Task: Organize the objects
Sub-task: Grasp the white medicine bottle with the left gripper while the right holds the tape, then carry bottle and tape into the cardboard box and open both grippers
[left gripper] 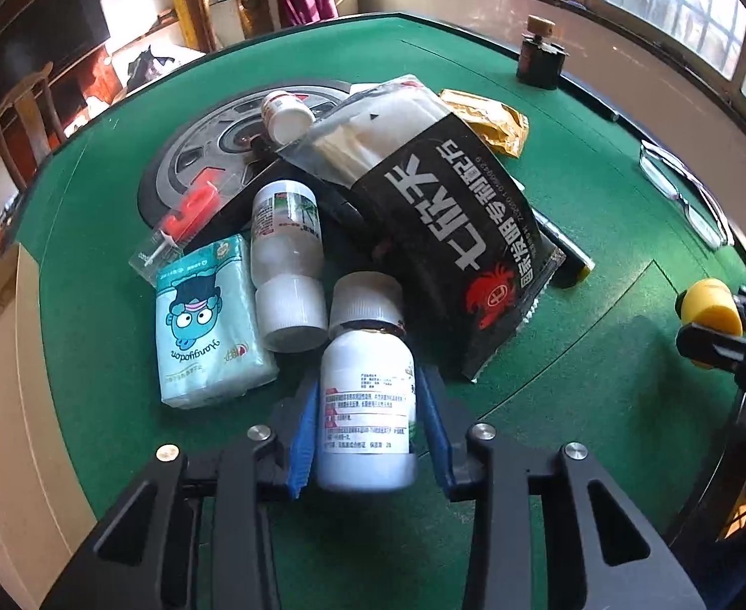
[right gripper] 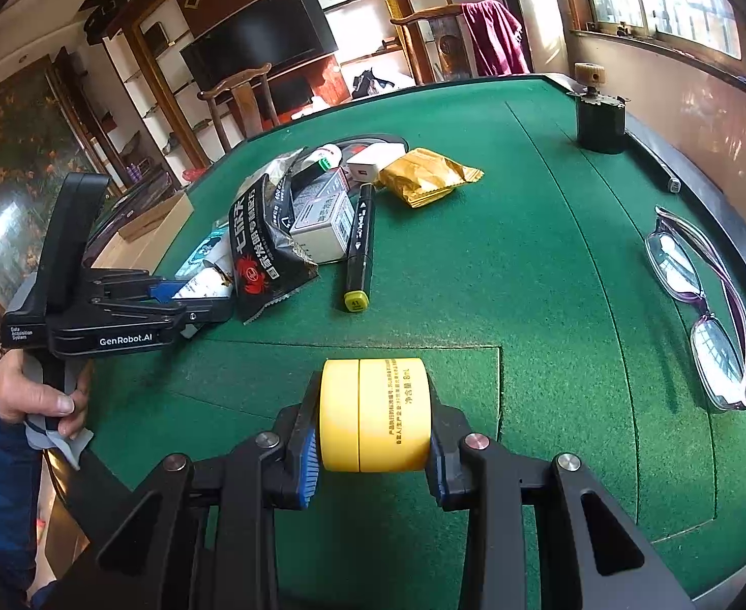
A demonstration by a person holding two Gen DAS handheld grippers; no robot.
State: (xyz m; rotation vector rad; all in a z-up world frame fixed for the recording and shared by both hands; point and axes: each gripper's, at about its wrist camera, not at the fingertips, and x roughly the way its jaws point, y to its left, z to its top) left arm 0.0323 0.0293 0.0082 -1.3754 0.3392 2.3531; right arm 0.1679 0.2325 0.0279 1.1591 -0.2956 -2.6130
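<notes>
Green felt table (right gripper: 550, 264), pile of stuff mid-table. Biggest in pile: black snack bag (left gripper: 454, 234), tissue pack (left gripper: 210, 320) beside it, gold packet (right gripper: 423, 175) at far edge. Left gripper (left gripper: 367, 427) clamped on white pill bottle (left gripper: 365, 406), right at pile's near edge. Right gripper (right gripper: 373, 437) squeezing small yellow jar (right gripper: 373, 414), well apart from pile. Glasses (right gripper: 703, 305) off right.

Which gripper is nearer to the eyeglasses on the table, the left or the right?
Right. The right gripper, holding a yellow jar, is just left of the eyeglasses. The left gripper is at the pile, farther left.
</notes>
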